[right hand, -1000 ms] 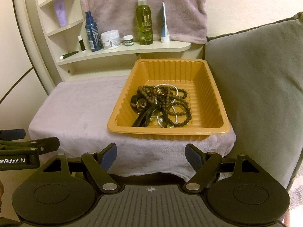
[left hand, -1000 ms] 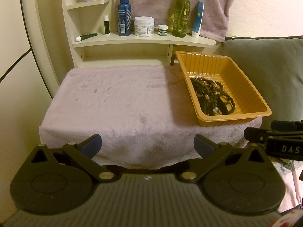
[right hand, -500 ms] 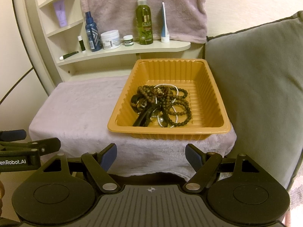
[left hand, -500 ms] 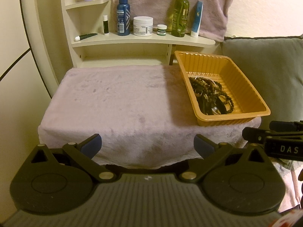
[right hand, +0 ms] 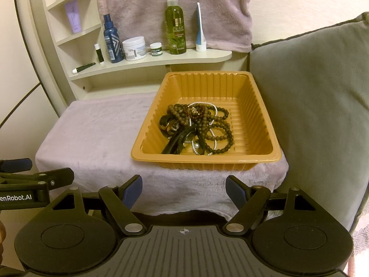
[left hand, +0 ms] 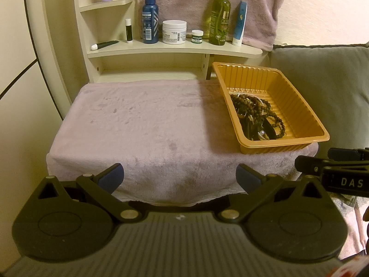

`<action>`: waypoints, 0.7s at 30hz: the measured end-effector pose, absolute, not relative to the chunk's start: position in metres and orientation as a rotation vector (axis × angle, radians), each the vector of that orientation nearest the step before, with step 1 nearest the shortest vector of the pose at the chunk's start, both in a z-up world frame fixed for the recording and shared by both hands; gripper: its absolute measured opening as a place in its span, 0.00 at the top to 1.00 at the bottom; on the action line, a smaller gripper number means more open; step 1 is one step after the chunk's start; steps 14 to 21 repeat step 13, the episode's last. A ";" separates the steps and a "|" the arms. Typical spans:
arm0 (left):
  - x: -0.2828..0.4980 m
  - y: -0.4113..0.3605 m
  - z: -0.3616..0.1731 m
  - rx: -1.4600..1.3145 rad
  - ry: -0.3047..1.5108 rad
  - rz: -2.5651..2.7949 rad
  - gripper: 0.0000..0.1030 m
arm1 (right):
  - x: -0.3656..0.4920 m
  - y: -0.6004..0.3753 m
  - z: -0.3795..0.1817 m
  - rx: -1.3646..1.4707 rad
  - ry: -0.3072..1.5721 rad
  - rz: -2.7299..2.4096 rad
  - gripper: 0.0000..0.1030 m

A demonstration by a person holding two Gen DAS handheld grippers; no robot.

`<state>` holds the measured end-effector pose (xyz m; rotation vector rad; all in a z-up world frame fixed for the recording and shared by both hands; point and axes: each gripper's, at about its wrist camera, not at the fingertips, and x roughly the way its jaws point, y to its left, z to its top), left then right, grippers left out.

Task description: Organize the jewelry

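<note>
Tangled dark bead jewelry (right hand: pixel 198 127) in ribbed orange plastic tray (right hand: pixel 207 159): separate pieces indistinguishable. Near tray wall hides pile's left part (left hand: pixel 256 120). Jar labels unreadable.
</note>
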<state>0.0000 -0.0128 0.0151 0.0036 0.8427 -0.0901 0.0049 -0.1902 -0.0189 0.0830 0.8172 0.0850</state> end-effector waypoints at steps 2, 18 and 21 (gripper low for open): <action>0.000 -0.013 0.015 0.004 0.842 -0.090 0.00 | 0.005 -0.191 -0.019 0.083 0.816 0.086 0.23; -0.001 -0.011 0.015 -0.009 0.821 -0.074 0.00 | 0.004 -0.190 -0.019 0.084 0.817 0.087 0.23; -0.001 -0.011 0.015 -0.009 0.821 -0.074 0.00 | 0.004 -0.190 -0.019 0.084 0.817 0.087 0.23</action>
